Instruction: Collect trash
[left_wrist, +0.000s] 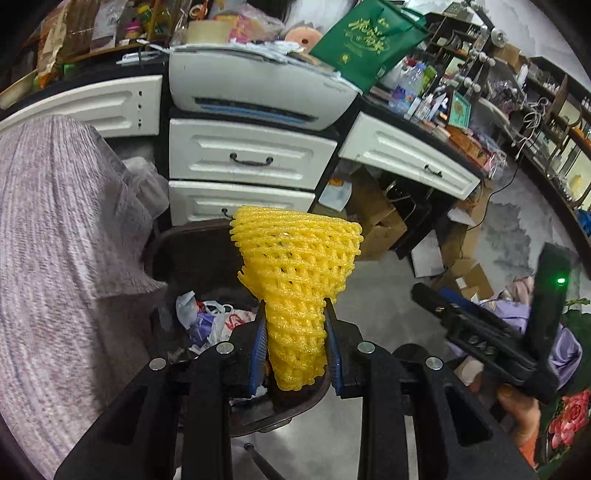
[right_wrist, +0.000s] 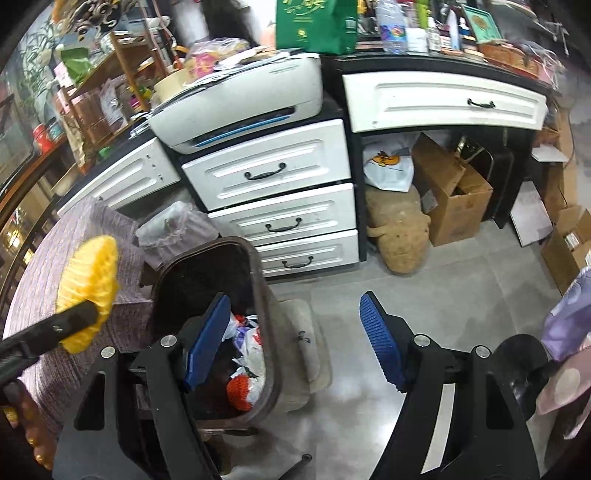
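jaws left gripper (left_wrist: 295, 343): clamping yellow foam net (left_wrist: 295, 273) | right gripper (right_wrist: 295, 339): wide, empty

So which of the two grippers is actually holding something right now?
The left gripper: its blue pads squeeze the yellow foam net. The right gripper stands wide open with nothing between its pads.

Cluttered home office or small shop back room — can't tell which.
White drawers (right_wrist: 266, 173) under a black counter, printer (right_wrist: 240, 99) on top, shelves (left_wrist: 546, 110) packed with small goods, cardboard boxes (right_wrist: 454, 192) on a grey floor — storage everywhere.
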